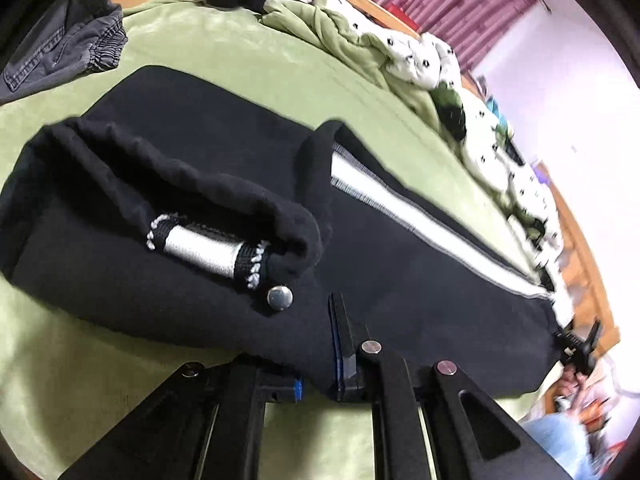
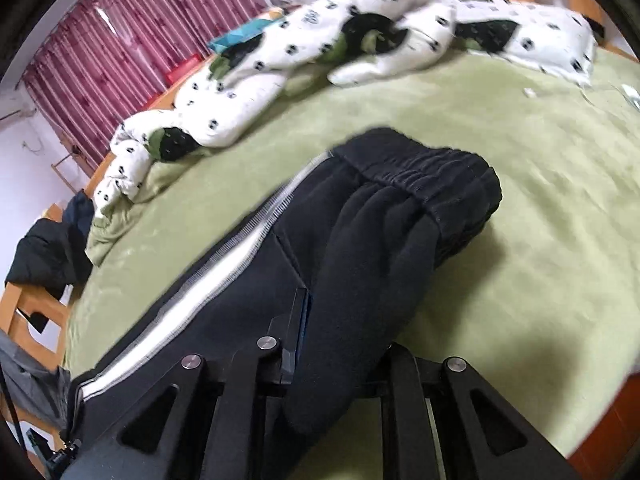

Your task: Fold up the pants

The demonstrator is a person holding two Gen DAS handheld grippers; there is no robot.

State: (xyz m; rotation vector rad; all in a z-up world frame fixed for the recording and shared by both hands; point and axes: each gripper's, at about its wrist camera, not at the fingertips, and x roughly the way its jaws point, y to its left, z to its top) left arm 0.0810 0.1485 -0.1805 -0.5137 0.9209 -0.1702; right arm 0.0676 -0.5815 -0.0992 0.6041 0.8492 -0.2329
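Observation:
Black pants [image 1: 208,152] with a white side stripe [image 1: 424,216] lie lengthwise on the green bed cover [image 1: 248,56]. A leg cuff with a silver reflective strap [image 1: 208,248] and a snap button [image 1: 280,298] is folded over on the left. My left gripper [image 1: 320,372] is shut on the black fabric at the near edge, and cloth hides one finger. In the right wrist view the elastic waistband [image 2: 424,176] lies ahead. My right gripper [image 2: 320,352] is shut on a bunched fold of the pants [image 2: 360,248], with the fabric draped over its right finger.
A white duvet with black spots [image 2: 256,68] lies bunched along the far side of the bed. Grey trousers [image 1: 68,48] sit at the top left corner. Dark clothes [image 2: 44,256] hang over the wooden bed frame [image 2: 24,312]. Maroon curtains [image 2: 120,36] hang behind.

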